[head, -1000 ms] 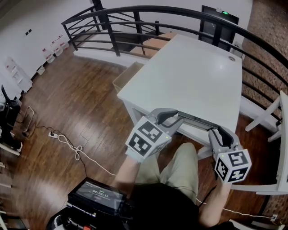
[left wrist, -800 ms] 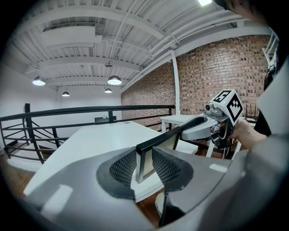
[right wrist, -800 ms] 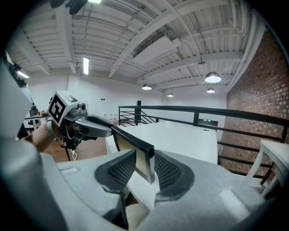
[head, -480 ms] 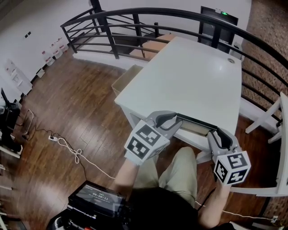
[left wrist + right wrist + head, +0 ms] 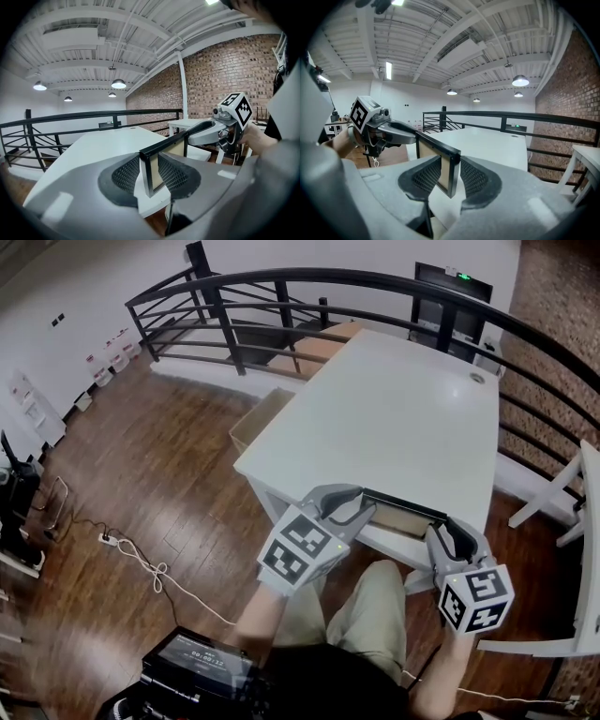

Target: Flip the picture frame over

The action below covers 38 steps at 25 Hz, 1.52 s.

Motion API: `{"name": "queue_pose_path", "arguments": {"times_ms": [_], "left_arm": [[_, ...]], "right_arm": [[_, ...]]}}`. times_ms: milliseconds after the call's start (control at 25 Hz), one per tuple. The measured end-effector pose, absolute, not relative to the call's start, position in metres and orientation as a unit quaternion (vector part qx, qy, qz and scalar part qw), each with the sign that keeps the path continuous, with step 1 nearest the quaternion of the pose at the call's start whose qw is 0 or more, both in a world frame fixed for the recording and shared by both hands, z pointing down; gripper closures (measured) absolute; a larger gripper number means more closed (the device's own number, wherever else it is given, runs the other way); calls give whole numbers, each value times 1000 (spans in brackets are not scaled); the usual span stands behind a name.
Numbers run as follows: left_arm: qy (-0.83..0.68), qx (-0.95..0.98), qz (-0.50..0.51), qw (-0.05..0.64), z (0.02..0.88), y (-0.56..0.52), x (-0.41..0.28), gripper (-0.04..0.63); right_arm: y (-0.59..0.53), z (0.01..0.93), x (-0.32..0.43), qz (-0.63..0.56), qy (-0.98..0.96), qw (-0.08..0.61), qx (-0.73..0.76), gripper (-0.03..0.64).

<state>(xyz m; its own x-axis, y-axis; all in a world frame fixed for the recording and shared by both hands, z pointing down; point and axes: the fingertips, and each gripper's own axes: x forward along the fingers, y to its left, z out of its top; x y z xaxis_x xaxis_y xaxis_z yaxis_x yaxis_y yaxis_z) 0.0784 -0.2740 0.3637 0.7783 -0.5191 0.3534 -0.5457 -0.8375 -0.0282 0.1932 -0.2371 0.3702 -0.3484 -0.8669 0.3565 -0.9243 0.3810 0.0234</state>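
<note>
A black picture frame [image 5: 405, 512] with a tan backing stands on its long edge over the near edge of the white table [image 5: 403, 399]. My left gripper [image 5: 361, 500] is shut on the frame's left end, and my right gripper [image 5: 442, 532] is shut on its right end. In the left gripper view the frame [image 5: 165, 149] sits upright between the mesh pads of the left gripper [image 5: 152, 174], with the right gripper [image 5: 211, 133] at its far end. The right gripper view mirrors this: the frame [image 5: 436, 149] is clamped in the right gripper [image 5: 450, 177], and the left gripper [image 5: 396, 132] is beyond.
A black railing [image 5: 375, 282] curves round the table's far side. A white chair [image 5: 577, 549] stands to the right, and a cardboard box [image 5: 258, 418] sits on the wooden floor at the table's left. Cables [image 5: 141, 545] and a screen device [image 5: 202, 667] lie near my legs.
The head view has shifted a little, so the table and grippers sit lower in the picture. Both grippers keep the same hold on the upright frame.
</note>
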Motion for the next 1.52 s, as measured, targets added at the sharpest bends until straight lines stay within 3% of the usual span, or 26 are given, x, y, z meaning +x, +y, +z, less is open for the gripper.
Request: {"name": "queue_pose_path", "arguments": {"times_ms": [840,1520], "left_arm": [[-298,940,164,27,367,-291,91,465],[-279,942,176,61,388,-314,108,457]], "right_arm": [[-251,375,204,85,-807,159,563,508],[-274,395,217,117,-804,167,558,503]]}}
